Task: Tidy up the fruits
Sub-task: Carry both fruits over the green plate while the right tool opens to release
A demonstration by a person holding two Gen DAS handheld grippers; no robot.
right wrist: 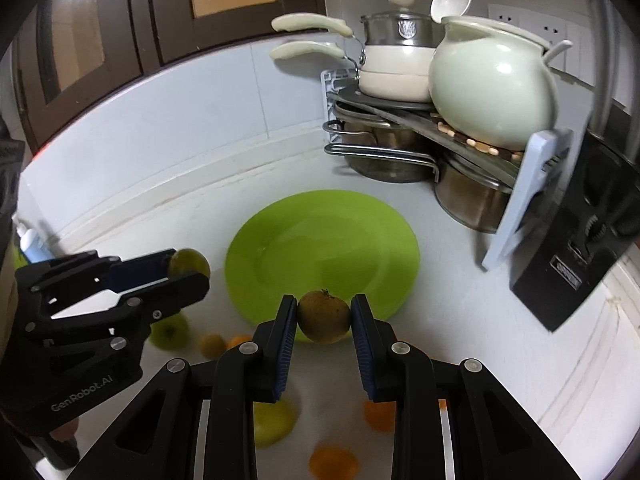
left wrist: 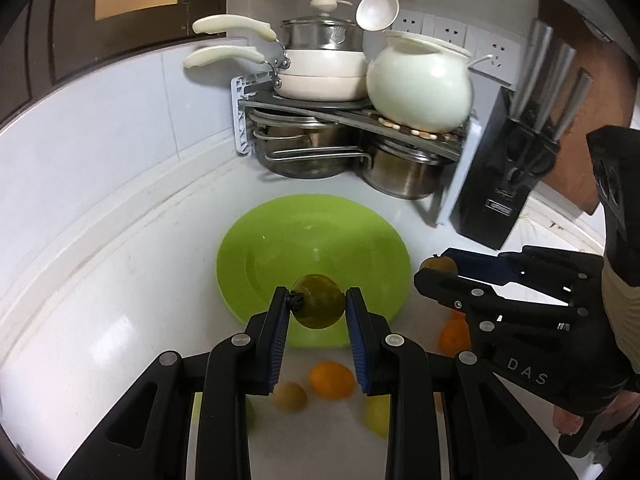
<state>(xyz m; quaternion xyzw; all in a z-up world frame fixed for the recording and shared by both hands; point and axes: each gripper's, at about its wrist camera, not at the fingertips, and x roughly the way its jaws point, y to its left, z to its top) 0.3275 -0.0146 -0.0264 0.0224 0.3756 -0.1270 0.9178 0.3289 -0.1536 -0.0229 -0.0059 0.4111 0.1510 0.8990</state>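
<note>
A lime green plate (left wrist: 280, 224) lies empty on the white counter; it also shows in the right wrist view (right wrist: 288, 236). My left gripper (left wrist: 318, 308) is shut on an olive-green round fruit (left wrist: 320, 308) held above the plate's near rim. My right gripper (right wrist: 324, 318) is shut on a brownish-green fruit (right wrist: 324, 316) above the plate's near edge. Each gripper shows in the other view, the right (left wrist: 438, 272) and the left (right wrist: 188, 268). Oranges (left wrist: 332, 380), a small brown fruit (left wrist: 290, 397) and yellow-green fruits (right wrist: 272, 422) lie on the counter below.
A corner rack (left wrist: 352, 120) holds cream pans, a white pot (left wrist: 420, 80) and steel pots underneath. A black knife block (left wrist: 504, 172) stands at the right. A white ladle (left wrist: 378, 4) hangs above. The wall runs along the left.
</note>
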